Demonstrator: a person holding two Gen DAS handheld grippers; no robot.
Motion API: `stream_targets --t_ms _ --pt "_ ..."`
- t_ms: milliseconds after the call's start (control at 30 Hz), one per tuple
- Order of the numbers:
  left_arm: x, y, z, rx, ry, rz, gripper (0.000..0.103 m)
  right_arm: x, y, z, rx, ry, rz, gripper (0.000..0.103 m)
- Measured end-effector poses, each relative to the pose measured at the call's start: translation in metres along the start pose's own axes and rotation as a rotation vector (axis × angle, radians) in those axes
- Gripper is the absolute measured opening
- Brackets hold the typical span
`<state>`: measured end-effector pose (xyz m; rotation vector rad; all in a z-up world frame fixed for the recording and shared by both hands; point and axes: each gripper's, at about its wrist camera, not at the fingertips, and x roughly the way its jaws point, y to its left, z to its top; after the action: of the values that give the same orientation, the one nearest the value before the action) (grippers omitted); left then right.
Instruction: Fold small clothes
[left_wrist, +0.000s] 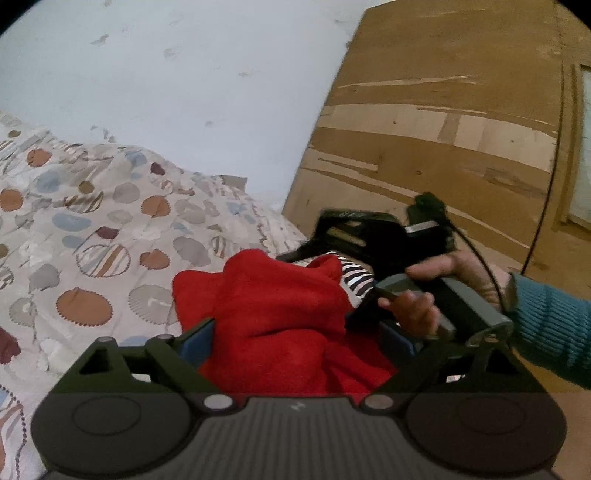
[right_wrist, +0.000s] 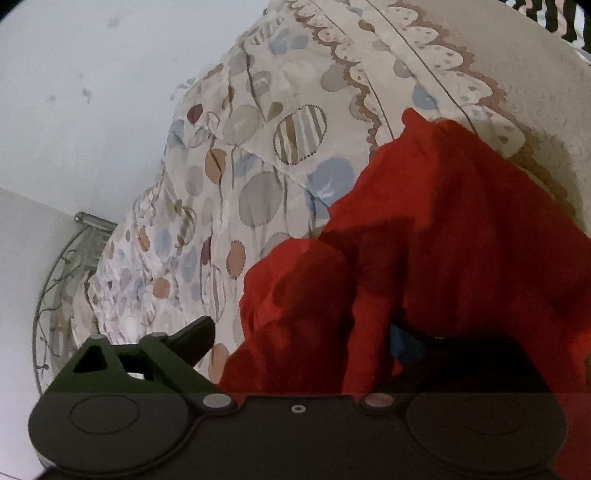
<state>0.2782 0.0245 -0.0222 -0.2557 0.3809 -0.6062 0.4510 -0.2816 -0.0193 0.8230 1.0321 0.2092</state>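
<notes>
Red cloth (left_wrist: 280, 317) lies bunched on the spotted bedsheet (left_wrist: 92, 221). It sits between the wide-apart fingers of the left gripper (left_wrist: 295, 341). The right gripper (right_wrist: 306, 332) is spread wide too, with the cloth draped over it.

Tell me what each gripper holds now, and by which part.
It cannot be told surely. The red cloth sits bunched between the wide-standing fingers of the left gripper; over the right gripper it only drapes, covering one finger, not clamped.

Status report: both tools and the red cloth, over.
Left tool wide, red cloth bunched between its fingers. Right tool wide, cloth draped over one finger. Striped garment under the cloth.
</notes>
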Motion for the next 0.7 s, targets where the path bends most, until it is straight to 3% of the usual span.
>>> stream_targets --t_ms 67,167,233,433,567,700 --pt "0.0 -0.004 -0.001 0.028 -0.007 -0.011 0.094 0.004 0.004 0.0 -0.04 0.002 -0.04 0.056" --pt "0.001 -0.013 -0.005 0.081 -0.016 -0.023 0.094 0.005 0.011 -0.002 -0.12 -0.022 -0.054 0.036" --pt "0.002 -0.019 -0.006 0.092 -0.023 -0.044 0.094 -0.001 0.017 -0.004 -0.178 -0.059 -0.029 0.029" --pt "0.006 -0.052 -0.002 0.148 -0.07 -0.159 0.094 -0.059 0.036 -0.018 -0.431 -0.249 0.018 0.025" --pt "0.02 -0.081 -0.006 0.194 -0.042 -0.254 0.093 -0.098 0.015 -0.014 -0.432 -0.334 0.021 0.024" --pt "0.035 -0.108 -0.02 0.264 0.019 -0.299 0.091 -0.109 -0.03 -0.005 -0.378 -0.334 0.005 0.024"
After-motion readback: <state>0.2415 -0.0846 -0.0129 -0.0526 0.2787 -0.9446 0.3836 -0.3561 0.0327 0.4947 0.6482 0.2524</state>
